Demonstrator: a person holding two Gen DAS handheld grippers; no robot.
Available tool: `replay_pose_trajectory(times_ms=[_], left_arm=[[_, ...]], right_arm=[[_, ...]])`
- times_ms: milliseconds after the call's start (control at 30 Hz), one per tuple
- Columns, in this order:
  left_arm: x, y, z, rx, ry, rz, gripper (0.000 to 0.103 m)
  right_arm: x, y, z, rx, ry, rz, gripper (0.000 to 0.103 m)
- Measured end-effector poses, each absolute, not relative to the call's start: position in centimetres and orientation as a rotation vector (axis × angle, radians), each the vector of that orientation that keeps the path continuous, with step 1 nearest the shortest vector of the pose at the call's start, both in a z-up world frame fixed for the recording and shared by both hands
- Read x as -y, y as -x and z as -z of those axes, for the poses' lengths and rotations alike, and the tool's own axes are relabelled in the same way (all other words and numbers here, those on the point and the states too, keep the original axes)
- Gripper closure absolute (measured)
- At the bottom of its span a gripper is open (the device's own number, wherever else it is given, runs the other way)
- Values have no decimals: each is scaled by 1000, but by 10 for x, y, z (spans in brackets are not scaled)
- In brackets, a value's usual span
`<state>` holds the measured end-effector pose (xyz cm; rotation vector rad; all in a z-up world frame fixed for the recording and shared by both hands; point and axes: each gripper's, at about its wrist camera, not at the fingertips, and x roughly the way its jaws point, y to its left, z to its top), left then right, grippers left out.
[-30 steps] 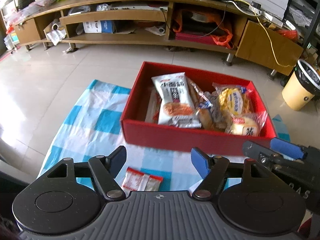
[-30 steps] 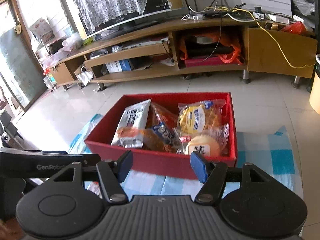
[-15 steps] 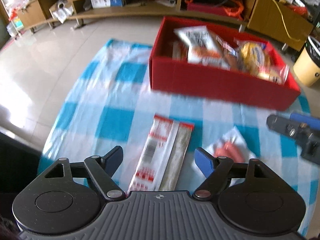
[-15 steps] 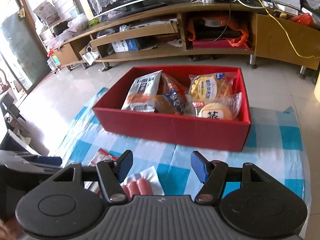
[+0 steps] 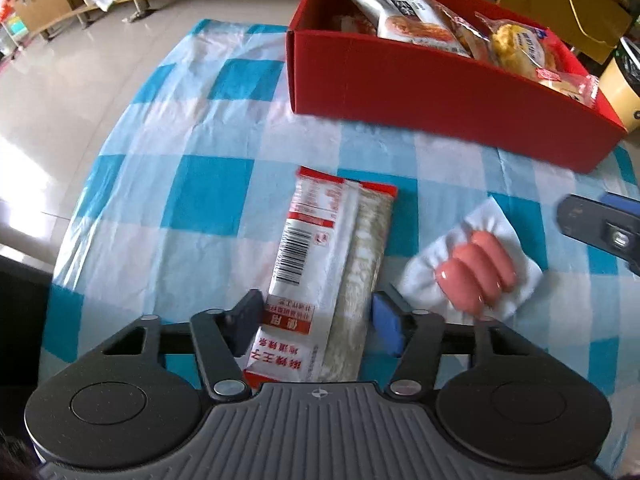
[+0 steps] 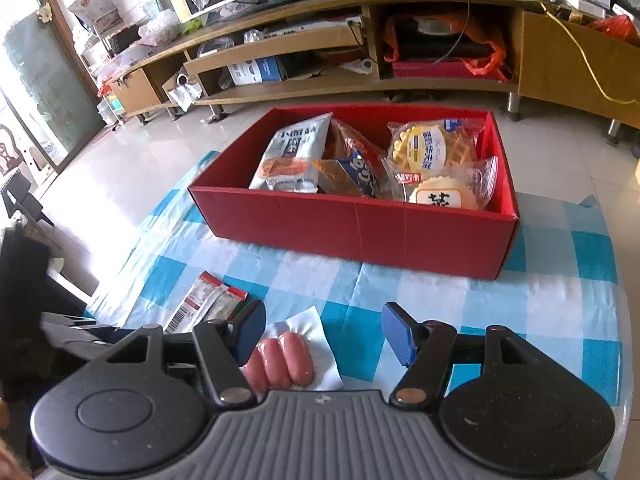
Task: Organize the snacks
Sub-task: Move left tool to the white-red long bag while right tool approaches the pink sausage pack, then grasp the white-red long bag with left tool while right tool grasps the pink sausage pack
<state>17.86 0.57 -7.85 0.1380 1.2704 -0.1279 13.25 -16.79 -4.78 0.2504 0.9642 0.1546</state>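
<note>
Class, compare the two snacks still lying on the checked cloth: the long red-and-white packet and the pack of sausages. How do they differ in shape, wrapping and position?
The long red-and-white packet is flat and narrow; the sausage pack is short and squarish. The packet shows a printed label with a barcode, while the sausage pack shows three pink sausages on plain white. The packet lies between the open fingers of the left gripper; the sausage pack lies to its right, by the right gripper. Both lie on the checked cloth, outside the red box.
</note>
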Motion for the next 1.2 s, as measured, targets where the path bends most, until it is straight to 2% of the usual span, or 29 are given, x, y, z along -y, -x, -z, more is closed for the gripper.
replay_pose_trajectory(times_ms=[167,233,500,600,733,867,1000,1200], left_arm=[[-14,-156,75,-1294,-122,142,44],[-19,-146,73,-1306,-107,147,45],[-31,-131,64,-1319,-73,155,46],[-32,-130,66,-1331,-74,164,45],[-36,-134,73,-1356,-64,162,41],[-32,-135,73,-1353,-78,175,36],[-29,-133,73,-1348,-106,184,36],[-27,-130,73,-1353,-132,205,37]], right_arm=[[156,-134,57,-1013,-237,-192,41],[150,-133,62,-1033,-220,-205,37],[133,-141,77,-1075,-218,-231,36],[125,-146,85,-1096,-202,-255,36],[115,-152,97,-1122,-169,-276,26],[108,-152,100,-1101,-89,-287,23],[108,-144,101,-1115,-22,-316,24],[116,-114,98,-1160,28,-321,33]])
